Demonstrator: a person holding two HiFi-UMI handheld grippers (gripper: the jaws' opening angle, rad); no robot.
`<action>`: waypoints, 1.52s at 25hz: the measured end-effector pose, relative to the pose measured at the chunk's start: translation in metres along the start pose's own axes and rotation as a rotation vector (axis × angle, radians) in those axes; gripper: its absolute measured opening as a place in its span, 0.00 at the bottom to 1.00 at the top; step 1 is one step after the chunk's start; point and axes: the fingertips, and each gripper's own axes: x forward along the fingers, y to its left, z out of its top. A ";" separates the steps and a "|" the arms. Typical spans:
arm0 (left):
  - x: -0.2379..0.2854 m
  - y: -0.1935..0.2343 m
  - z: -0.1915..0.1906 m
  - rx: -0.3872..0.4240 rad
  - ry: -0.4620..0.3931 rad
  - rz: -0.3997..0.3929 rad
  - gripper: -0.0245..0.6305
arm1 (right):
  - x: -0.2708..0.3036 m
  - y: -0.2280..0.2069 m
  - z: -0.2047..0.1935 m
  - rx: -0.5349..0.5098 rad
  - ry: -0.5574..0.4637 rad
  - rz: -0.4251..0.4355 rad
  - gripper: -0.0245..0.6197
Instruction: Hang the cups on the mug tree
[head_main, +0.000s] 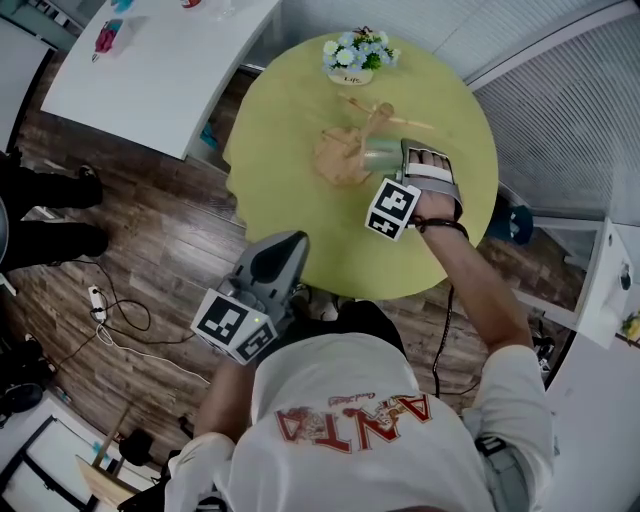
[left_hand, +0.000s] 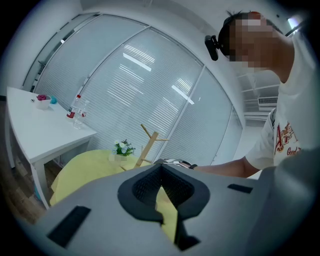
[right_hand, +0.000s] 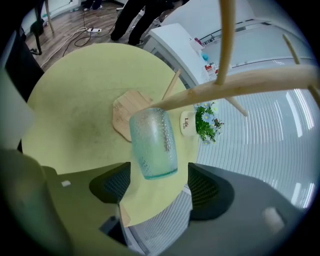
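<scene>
dimpled clear glass cup (right_hand: 152, 142) hangs from wooden mug tree (right_hand: 240, 82) branch.

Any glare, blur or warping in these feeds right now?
Right gripper view: fisheye bows the mug tree pegs; cup sharp, right claw soft near the lens. Left gripper view: bright streaks on the glass wall, left claw blurred. Head view: even light, edges stretched.

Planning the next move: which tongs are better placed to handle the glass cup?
Right. The right tongs stand open around the glass cup at the mug tree; the left tongs are shut, well back from it.
</scene>
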 end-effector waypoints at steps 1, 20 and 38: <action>0.001 -0.002 0.001 0.005 -0.001 -0.002 0.05 | -0.005 0.001 -0.003 0.024 -0.010 0.004 0.55; 0.038 -0.078 0.032 0.154 -0.031 -0.062 0.05 | -0.170 0.015 -0.065 0.842 -0.562 -0.007 0.04; 0.053 -0.135 0.052 0.245 -0.073 -0.141 0.05 | -0.286 -0.027 -0.132 1.257 -1.251 -0.050 0.04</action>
